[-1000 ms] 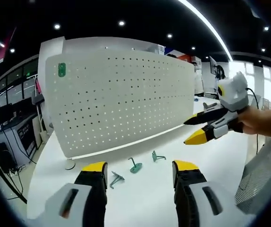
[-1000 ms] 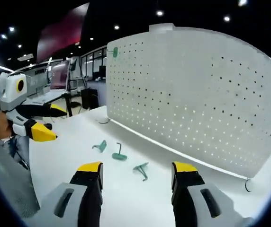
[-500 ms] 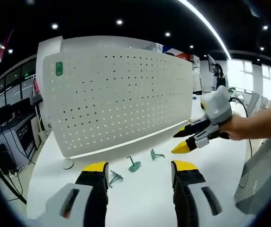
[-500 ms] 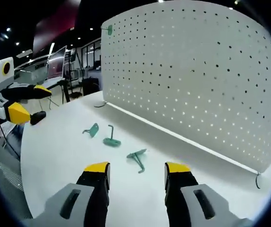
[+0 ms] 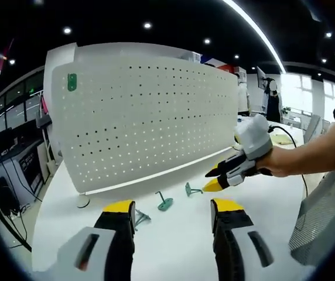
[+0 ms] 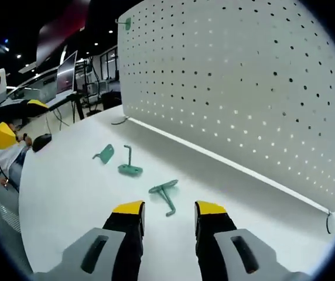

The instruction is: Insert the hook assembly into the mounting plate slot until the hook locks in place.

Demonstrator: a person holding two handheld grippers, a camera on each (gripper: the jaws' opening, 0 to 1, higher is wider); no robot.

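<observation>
A white pegboard (image 5: 150, 117) (image 6: 243, 82) stands upright on the white table, with one green hook (image 5: 71, 82) (image 6: 125, 23) fixed near its top corner. Three loose green hooks lie in front of it: one (image 5: 141, 218) (image 6: 104, 154), a second (image 5: 165, 202) (image 6: 129, 167), and a third (image 5: 192, 189) (image 6: 164, 193). My right gripper (image 6: 168, 209) (image 5: 212, 179) is open, low over the table, with the third hook just ahead of its tips. Further back, my left gripper (image 5: 173, 211) (image 6: 3, 124) is open and holds nothing.
A cable with a round foot (image 5: 84, 202) lies at the pegboard's left end. A grey mesh surface (image 5: 325, 216) borders the table on the right. A dark small object (image 6: 41, 141) sits near the table's far edge. Desks and monitors stand beyond.
My right gripper has come down and forward toward the loose hooks, its jaws a little narrower. The left gripper has hardly moved. The hooks lie where they were.
</observation>
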